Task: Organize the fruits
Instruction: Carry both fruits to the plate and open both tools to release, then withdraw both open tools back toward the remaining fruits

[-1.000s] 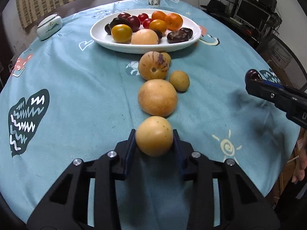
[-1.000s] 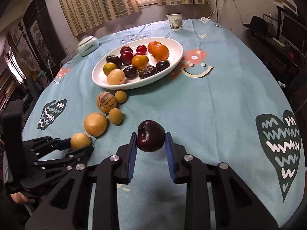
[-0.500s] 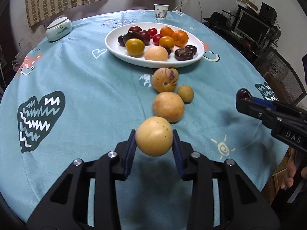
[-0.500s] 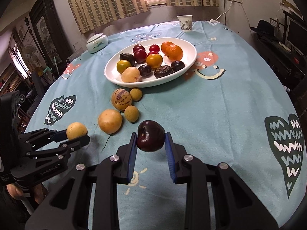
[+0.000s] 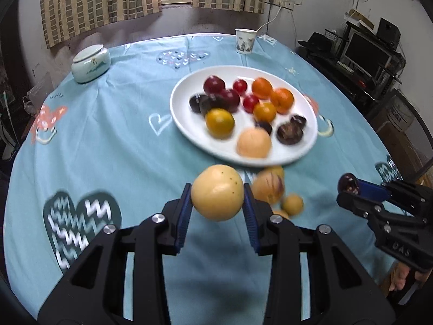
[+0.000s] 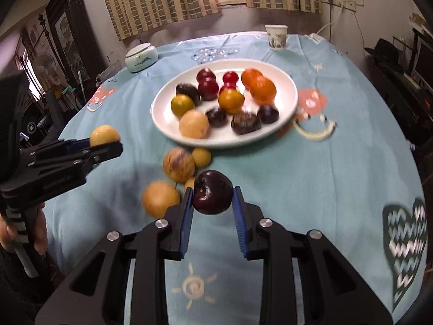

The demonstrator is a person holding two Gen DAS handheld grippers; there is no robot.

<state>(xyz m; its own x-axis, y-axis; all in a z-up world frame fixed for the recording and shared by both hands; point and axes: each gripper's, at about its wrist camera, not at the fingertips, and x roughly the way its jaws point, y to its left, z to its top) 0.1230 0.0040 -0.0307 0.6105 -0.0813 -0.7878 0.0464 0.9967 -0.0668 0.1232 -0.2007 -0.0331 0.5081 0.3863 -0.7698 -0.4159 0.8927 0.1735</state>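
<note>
Left gripper [image 5: 217, 208]: fingers clamp a round yellow speckled fruit [image 5: 217, 196] above the blue-clothed table [image 5: 108, 140]. Right gripper [image 6: 213, 208]: fingers clamp a dark purple plum [image 6: 213, 195]. Beyond, loose yellow fruits [image 6: 178, 163]; farther, a white oval plate [image 6: 189, 135] of mixed fruit.

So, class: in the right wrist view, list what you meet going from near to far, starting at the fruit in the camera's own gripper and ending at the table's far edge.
dark plum held in the right gripper → striped melon-like fruit → white plate of fruit → paper cup
</note>
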